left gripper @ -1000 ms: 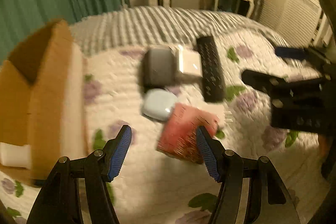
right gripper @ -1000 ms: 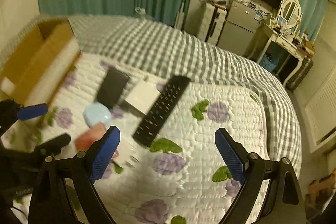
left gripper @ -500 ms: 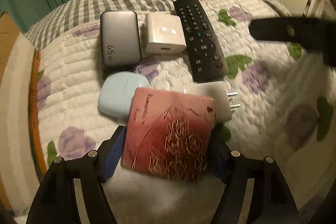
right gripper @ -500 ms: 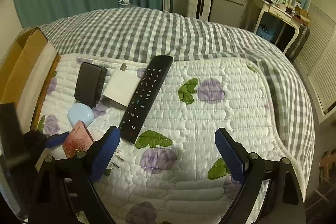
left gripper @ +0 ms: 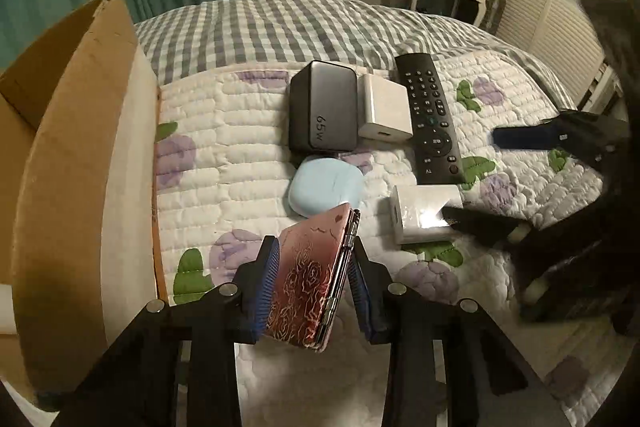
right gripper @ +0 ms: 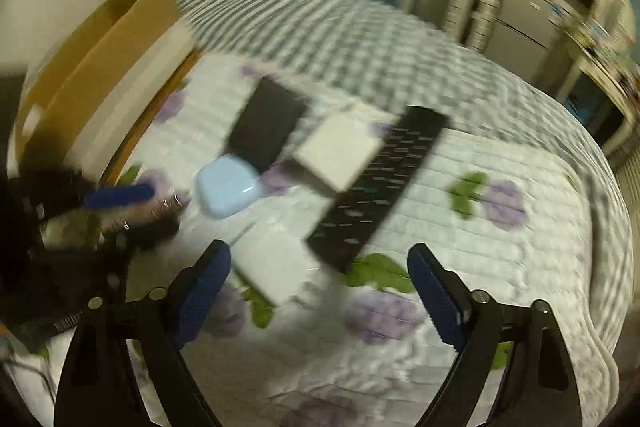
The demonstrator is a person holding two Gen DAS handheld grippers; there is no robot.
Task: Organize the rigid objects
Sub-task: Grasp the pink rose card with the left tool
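Note:
My left gripper (left gripper: 312, 283) is shut on a pink rose-patterned case (left gripper: 310, 279), lifted and tilted above the quilt. On the quilt beyond lie a light-blue earbud case (left gripper: 326, 189), a dark 65W charger (left gripper: 323, 113), a white adapter (left gripper: 384, 111), a black remote (left gripper: 430, 117) and a white plug charger (left gripper: 422, 213). My right gripper (right gripper: 320, 291) is open and empty, hovering over the white plug charger (right gripper: 272, 267) and the remote (right gripper: 376, 183); that view is blurred. The right gripper also shows at the right edge of the left wrist view (left gripper: 532, 163).
An open cardboard box (left gripper: 68, 155) stands on the left edge of the quilt (left gripper: 224, 163), also in the right wrist view (right gripper: 100, 67). A checked blanket (left gripper: 288, 27) covers the bed beyond. Room furniture stands at the back.
My left gripper closed on the pink case and lifted it, tilting it on edge. My right gripper swung down and left toward the objects.

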